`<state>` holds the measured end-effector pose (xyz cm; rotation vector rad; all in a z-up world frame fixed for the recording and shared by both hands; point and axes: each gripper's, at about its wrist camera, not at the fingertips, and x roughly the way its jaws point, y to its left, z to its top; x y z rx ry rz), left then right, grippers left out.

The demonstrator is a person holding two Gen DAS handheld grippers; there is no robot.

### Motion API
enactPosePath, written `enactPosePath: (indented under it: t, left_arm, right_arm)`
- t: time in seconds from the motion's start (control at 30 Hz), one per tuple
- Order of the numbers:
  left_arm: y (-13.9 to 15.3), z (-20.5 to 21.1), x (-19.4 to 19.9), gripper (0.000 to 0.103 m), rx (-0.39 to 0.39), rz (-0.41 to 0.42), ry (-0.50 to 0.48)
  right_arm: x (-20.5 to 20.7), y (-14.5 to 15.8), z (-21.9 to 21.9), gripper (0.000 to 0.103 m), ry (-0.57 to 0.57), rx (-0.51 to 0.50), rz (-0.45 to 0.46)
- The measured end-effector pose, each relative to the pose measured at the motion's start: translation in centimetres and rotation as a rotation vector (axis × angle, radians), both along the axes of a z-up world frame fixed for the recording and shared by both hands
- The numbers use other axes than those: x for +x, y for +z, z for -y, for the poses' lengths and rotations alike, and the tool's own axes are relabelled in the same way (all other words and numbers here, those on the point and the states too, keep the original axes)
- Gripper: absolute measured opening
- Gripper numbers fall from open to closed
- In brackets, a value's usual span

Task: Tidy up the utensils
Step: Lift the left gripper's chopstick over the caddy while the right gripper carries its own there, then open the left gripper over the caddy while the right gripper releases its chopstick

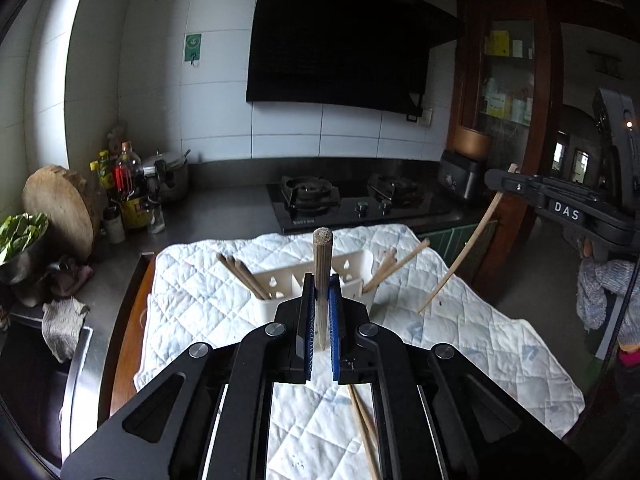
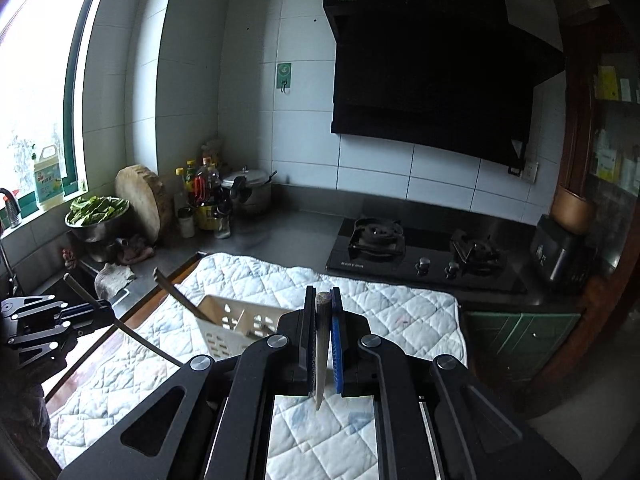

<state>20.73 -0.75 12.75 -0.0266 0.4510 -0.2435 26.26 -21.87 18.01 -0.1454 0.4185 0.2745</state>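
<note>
My left gripper point(image 1: 321, 300) is shut on a wooden chopstick point(image 1: 321, 264) that stands upright between its blue pads, just in front of the white utensil caddy point(image 1: 276, 284). The caddy sits on the quilted white mat point(image 1: 460, 328) and holds several chopsticks in its left point(image 1: 240, 274) and right point(image 1: 386, 266) compartments. My right gripper point(image 2: 323, 308) is shut on another chopstick point(image 2: 321, 344), held high above the mat; from the left wrist view this chopstick point(image 1: 464, 254) hangs down at the right. Two more chopsticks point(image 1: 366, 432) lie on the mat below my left gripper.
A gas hob point(image 1: 352, 200) lies behind the mat. Bottles point(image 1: 128, 188), a round wooden board point(image 1: 60, 208), a pot point(image 1: 168, 172) and a bowl of greens point(image 2: 98, 216) stand at the left. A sink edge point(image 1: 76, 384) borders the mat's left.
</note>
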Motion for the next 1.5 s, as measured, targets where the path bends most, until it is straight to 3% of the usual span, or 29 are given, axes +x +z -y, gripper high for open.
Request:
enactPosePath:
  t: [0.3, 0.83, 1.27, 1.5]
  left_arm:
    - [3.2, -0.9, 3.7, 0.005, -0.001, 0.067, 0.074]
    - [-0.9, -1.8, 9.6, 0.005, -0.009, -0.084, 0.084]
    - [-2.3, -1.4, 10.0, 0.008, -0.017, -0.135, 0.062]
    - [-1.4, -1.2, 8.0, 0.020, -0.001, -0.107, 0.066]
  right_arm:
    - [4.4, 2.1, -1.7, 0.007, 0.012, 0.017, 0.060]
    - [9.2, -3.5, -3.7, 0.007, 0.023, -0.023, -0.099]
    - [8.9, -4.4, -3.7, 0.008, 0.029, -0.027, -0.112]
    - [6.1, -3.4, -3.2, 0.014, 0.040, -0.016, -0.079]
